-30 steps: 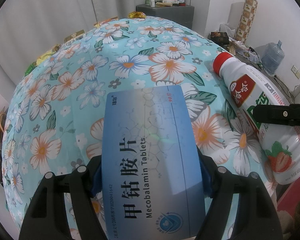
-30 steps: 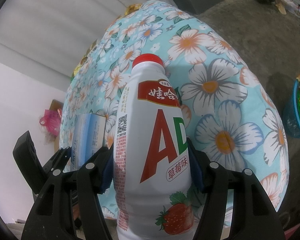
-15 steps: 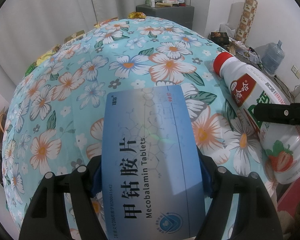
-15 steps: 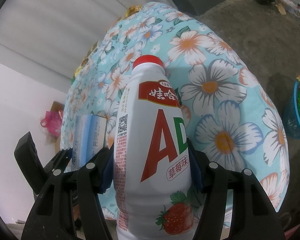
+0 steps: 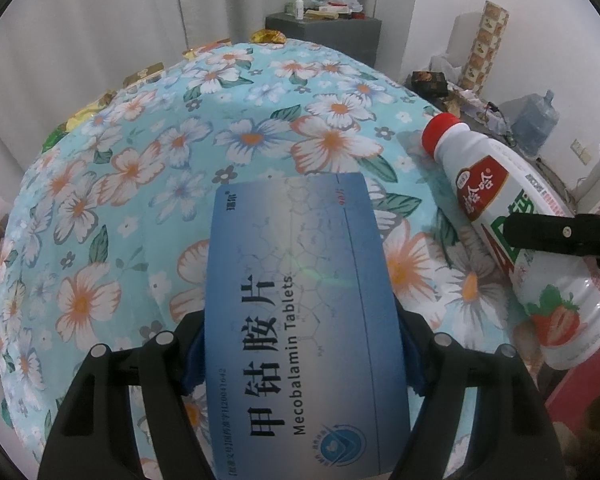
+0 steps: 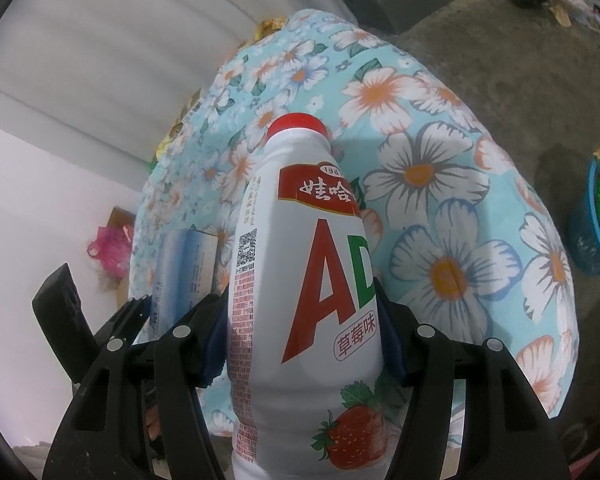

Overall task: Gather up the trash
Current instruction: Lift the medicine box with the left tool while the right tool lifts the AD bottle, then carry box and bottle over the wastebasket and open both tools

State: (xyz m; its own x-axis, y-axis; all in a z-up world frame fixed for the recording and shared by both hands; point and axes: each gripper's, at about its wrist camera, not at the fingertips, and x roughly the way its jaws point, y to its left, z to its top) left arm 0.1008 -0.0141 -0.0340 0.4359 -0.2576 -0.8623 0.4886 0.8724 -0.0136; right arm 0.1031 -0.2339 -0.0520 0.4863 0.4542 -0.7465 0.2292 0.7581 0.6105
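Note:
My left gripper [image 5: 300, 356] is shut on a blue Mecobalamin tablet box [image 5: 300, 300] and holds it above the flowered tablecloth [image 5: 148, 184]. My right gripper [image 6: 302, 344] is shut on a white strawberry milk bottle [image 6: 300, 288] with a red cap, also above the cloth. The bottle shows in the left wrist view [image 5: 516, 220] at the right, with a black finger of the right gripper across it. The box shows at the left in the right wrist view [image 6: 184, 272].
Wrappers [image 5: 268, 35] lie along the table's far edge. A blue basket [image 6: 596, 232] with packets stands on the floor at the right. A dark cabinet [image 5: 324, 36], a water jug [image 5: 536, 120] and clutter are by the far wall. A pink bag [image 6: 108, 248] lies left.
Both grippers keep their hold. The bottle has edged slightly toward the right in the left wrist view. Otherwise almost nothing has moved.

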